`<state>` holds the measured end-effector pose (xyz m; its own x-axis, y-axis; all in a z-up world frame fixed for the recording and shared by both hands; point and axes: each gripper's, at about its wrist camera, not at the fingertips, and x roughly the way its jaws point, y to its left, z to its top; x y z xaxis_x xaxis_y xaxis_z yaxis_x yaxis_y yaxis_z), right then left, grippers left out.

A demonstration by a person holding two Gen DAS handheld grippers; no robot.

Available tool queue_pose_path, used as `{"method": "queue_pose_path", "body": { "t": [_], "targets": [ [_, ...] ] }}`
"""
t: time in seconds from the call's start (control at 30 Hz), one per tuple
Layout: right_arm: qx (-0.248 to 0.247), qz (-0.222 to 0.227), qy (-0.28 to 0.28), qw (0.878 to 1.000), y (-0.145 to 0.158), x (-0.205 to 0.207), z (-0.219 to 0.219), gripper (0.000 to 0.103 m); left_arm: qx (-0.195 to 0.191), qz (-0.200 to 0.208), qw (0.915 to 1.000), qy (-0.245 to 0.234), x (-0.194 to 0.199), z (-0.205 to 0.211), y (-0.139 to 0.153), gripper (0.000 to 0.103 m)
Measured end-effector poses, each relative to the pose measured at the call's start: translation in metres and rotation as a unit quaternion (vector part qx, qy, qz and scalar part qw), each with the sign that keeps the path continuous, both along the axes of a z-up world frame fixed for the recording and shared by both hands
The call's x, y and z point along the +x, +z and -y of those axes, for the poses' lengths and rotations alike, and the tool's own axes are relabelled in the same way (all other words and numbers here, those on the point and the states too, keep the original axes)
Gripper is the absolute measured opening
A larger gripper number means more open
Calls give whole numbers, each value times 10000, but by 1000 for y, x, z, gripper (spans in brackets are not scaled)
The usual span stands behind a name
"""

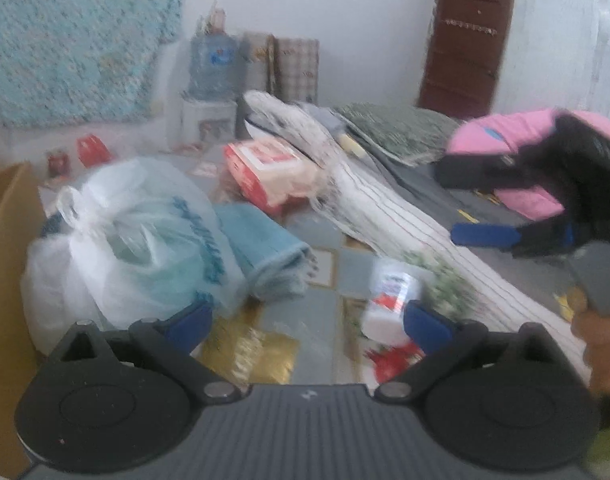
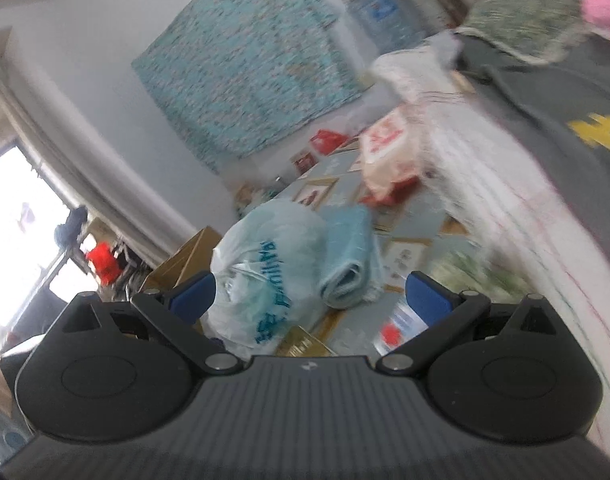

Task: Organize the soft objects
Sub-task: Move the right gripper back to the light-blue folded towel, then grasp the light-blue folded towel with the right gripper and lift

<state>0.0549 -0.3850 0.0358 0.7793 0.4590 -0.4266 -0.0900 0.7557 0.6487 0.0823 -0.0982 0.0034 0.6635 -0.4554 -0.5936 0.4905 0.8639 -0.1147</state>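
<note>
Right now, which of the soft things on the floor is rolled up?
The light blue folded towel, rolled, beside the white plastic bag. The bag is knotted and bulging; the red-and-white package is flat.

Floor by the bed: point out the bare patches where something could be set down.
Bare tiled floor shows between the folded blue towel and the striped bedding, above the white bottle. Another patch lies behind the red-and-white package. It is crowded around the white plastic bag and cardboard box.

white plastic bag (image 1: 121, 240), teal print; light blue folded towel (image 1: 271, 250); pink cushion (image 1: 517, 136); white striped sheet (image 1: 389, 208)
</note>
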Motion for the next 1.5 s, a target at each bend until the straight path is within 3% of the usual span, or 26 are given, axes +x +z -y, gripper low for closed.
{"method": "queue_pose_path", "body": {
  "t": [0.13,0.27,0.37,0.43,0.7,0.8,1.1,1.5],
  "targets": [
    [-306,-161,397,9986,6,56,-23,100,-114,45,9999,39,12,-2,-5,94],
    [-755,-747,586,9926,-6,116,-40,96,52,145,9999,11,19,3,-14,84],
    [-1078,-1297,728,9830,-24,153,-48,83,211,74,9997,-2,25,6,-22,77],
    [-1226,-1651,806,9753,-36,170,-52,76,288,-41,9996,-17,27,6,-28,70],
    [-1513,-2460,1259,9491,-76,204,-73,62,253,-264,9993,56,31,-6,-40,69],
    [-1631,-2440,1341,9465,-76,206,-79,59,237,-281,9993,114,32,-10,-41,69],
    [-1332,-2349,1650,9486,-78,198,-84,18,241,-317,9986,349,30,-18,-40,70],
    [-505,-1645,1209,9776,-35,155,-36,13,-13,-363,9988,340,14,-26,-23,72]
  ]
}}
